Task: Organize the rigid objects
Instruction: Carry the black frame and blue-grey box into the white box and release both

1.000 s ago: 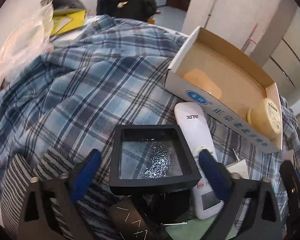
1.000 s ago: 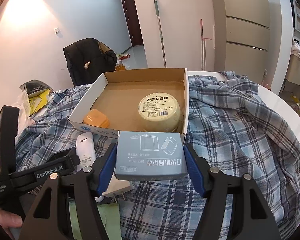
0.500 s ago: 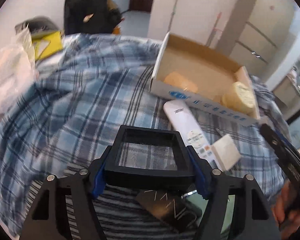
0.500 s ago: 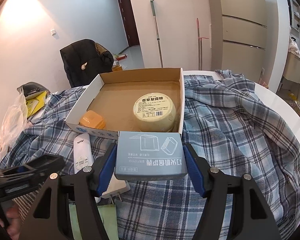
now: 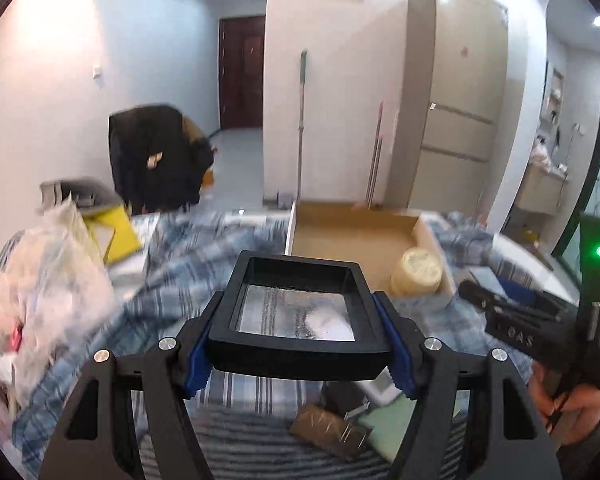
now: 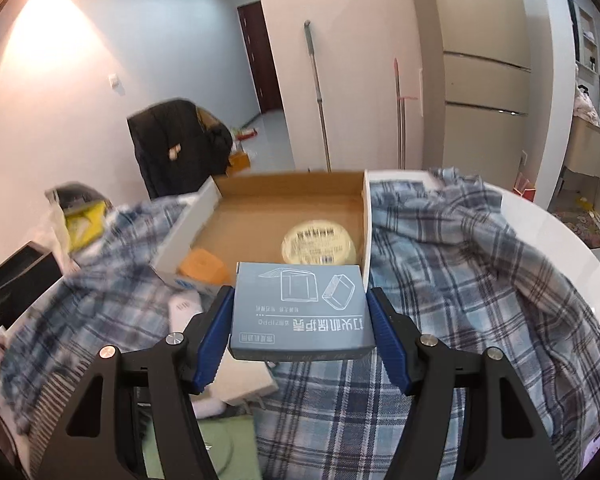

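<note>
Black display case (image 5: pixel 300 320) clamped crosswise in left gripper (image 5: pixel 300 350) jaws, lifted off plaid-covered counter (image 6: pixel 480 280). Cardboard tray (image 5: pixel 352 236) lies straight ahead beyond it. Right gripper (image 6: pixel 302 336) jaws grip blue box (image 6: pixel 300 312), tray's near edge just ahead. Tray holds round yellow tub (image 6: pixel 318 246) and orange case (image 6: pixel 204 268); plenty of bare floor left.

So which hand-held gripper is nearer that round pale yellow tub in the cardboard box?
Right: the tub sits just beyond its held box. The left hangs further back.
</note>
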Motion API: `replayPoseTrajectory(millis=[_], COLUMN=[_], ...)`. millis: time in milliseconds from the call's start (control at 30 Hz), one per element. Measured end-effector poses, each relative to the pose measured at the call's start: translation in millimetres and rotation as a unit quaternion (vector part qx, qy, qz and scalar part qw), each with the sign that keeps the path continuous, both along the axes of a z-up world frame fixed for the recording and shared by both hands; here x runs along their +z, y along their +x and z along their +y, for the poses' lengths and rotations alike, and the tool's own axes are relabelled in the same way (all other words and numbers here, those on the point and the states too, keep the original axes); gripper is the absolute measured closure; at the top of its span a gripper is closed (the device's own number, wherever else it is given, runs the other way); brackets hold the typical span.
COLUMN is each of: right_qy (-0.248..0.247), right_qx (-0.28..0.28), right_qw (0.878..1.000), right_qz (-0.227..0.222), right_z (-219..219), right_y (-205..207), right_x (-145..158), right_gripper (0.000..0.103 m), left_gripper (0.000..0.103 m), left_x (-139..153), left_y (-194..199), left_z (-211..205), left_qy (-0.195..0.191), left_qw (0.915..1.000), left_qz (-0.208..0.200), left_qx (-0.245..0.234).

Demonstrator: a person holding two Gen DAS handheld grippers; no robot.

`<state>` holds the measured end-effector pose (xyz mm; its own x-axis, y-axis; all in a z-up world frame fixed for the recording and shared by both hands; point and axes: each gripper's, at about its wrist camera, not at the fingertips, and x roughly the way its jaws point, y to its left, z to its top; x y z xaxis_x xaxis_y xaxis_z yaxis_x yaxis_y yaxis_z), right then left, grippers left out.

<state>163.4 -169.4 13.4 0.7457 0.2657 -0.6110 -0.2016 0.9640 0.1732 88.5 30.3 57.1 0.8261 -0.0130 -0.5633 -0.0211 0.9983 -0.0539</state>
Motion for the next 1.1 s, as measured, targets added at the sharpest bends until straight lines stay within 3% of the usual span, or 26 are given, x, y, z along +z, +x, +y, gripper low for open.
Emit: replayPoseTrajectory(millis=[267, 400, 500, 533, 600, 733, 800, 900, 1100], right_qy=[-0.016, 0.003, 0.035, 0.043, 0.047, 0.051, 0.059, 0.083, 0.019], right_qx=[-0.022, -0.073, -0.137, -0.139, -0.144, -0.119, -0.111, -0.126, -0.096], right_qw=[0.998, 0.994, 0.984, 0.982, 0.982, 0.988, 0.989, 0.987, 0.995], right_qz=[-0.058, -0.087, -0.108, -0.117, -0.112, -0.084, -0.074, -0.063, -0.004], right_z=[0.4, 2.5, 2.1, 2.8, 4.2, 8.3, 8.5, 0.8, 5.2], right_y=[8.2, 35.6, 50.0, 54.9, 70.7, 105.0, 116.0, 123.2, 153.4], right_x=[71.4, 110.9, 129.6, 132.9, 133.6, 115.9, 99.1, 72.0, 27.7], right_gripper=[0.038, 0.038, 0.038, 0.038, 0.038, 0.038, 0.038, 0.038, 0.038], left_gripper=[0.031, 0.031, 0.030, 0.030, 0.030, 0.030, 0.030, 0.030, 0.030], left_x=[56.6, 85.1, 92.1, 88.7, 77.5, 30.9, 9.0, -20.5, -74.4], left_y=[40.5, 80.7, 119.8, 132.7, 144.5, 160.9, 175.8, 198.9, 229.1], left_z=[-16.5, -24.5, -34.2, -37.0, -33.7, -26.4, -20.1, -8.5, -10.4], left_qy=[-0.019, -0.050, -0.021, -0.003, -0.002, 0.027, 0.007, -0.039, -0.028], left_qw=[0.9980, 0.9941, 0.9957, 0.9964, 0.9976, 0.9981, 0.9985, 0.9977, 0.9939], left_qz=[-0.052, -0.087, -0.084, -0.075, -0.062, -0.048, -0.017, 0.021, 0.081], left_qx=[-0.030, -0.041, -0.033, -0.038, -0.030, -0.027, -0.052, -0.051, -0.070])
